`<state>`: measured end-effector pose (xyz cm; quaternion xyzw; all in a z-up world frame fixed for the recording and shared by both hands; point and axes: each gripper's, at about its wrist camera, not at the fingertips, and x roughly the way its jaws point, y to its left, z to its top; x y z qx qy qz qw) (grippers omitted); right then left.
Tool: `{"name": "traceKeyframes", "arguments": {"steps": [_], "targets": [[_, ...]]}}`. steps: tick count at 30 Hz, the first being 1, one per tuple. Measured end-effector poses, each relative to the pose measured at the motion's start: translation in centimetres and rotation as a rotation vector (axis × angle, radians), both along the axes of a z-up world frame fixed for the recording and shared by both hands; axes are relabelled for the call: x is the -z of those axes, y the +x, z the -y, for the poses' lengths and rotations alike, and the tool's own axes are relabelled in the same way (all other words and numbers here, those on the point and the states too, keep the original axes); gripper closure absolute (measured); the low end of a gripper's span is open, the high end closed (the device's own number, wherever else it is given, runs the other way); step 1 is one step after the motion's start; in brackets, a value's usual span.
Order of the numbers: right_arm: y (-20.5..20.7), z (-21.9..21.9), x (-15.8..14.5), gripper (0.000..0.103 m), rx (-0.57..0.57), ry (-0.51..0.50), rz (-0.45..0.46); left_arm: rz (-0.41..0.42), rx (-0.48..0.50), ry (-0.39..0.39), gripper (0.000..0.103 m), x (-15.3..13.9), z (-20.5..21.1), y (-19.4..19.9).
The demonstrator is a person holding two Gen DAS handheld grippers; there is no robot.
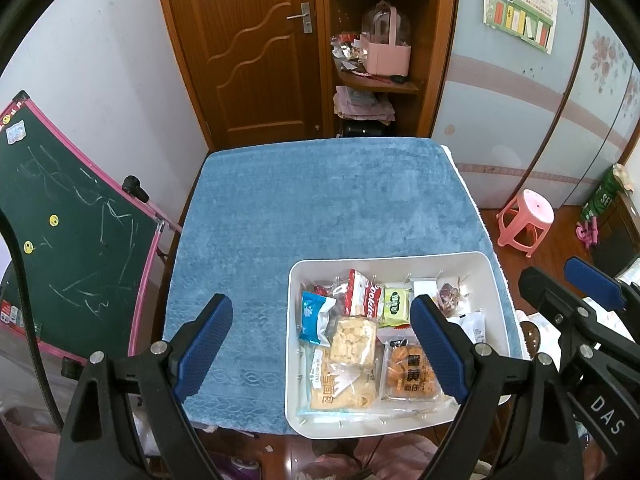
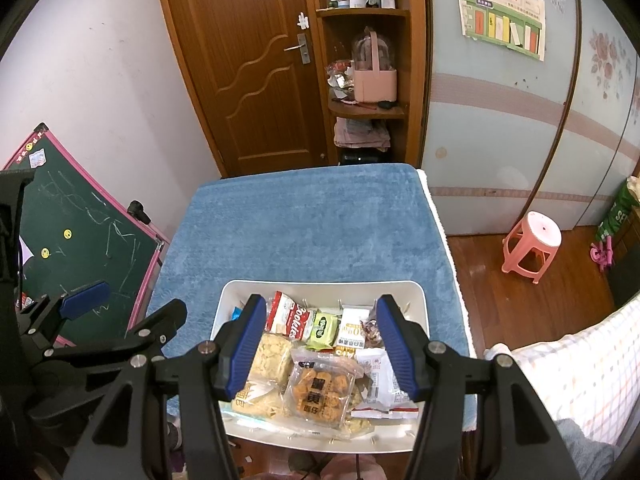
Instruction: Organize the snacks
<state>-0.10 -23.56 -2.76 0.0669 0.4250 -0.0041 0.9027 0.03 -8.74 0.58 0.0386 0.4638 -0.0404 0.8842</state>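
My left gripper (image 1: 322, 344) has its blue ribbed fingers (image 1: 204, 342) spread wide with nothing between them; my right gripper (image 2: 320, 346) holds its fingers (image 2: 244, 346) at a middling gap, also empty. Both hang above the near edge of the table, pointing steeply down.

The white rectangular plastic bin (image 2: 400, 289) sits at six o'clock on the blue textured towel (image 2: 304, 224) that covers the table. In the left view it lies toward four o'clock. It is filled with loosely overlapping wrapped snacks.

What I think could go wrong: the packets overlap, so closing on one may pinch its neighbour too, or drag several out together. The film looks slick and crinkly, and a shallow bite on a sealed edge could slip. The clear packet of orange-brown fried pieces (image 2: 322, 394) lies on top near the bin's front, and squeezing it hard may crush the contents. The bin looks light and sits at the table's near edge, so a sideways nudge might push it off.

Behind it lie a red and white biscuit packet (image 2: 290, 318), a small light green packet (image 2: 322, 328), and a clear packet of pale yellow puffed pieces (image 2: 272, 356) at nine o'clock.
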Motion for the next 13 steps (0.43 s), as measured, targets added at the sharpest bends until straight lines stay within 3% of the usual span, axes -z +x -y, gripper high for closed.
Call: {"name": "traceKeyframes", "arguments": {"steps": [13], "targets": [[-0.01,-0.01,0.22,0.045,0.002,0.003,-0.007,-0.009,0.0,0.005,0.013,0.47,-0.2,-0.49]]}}
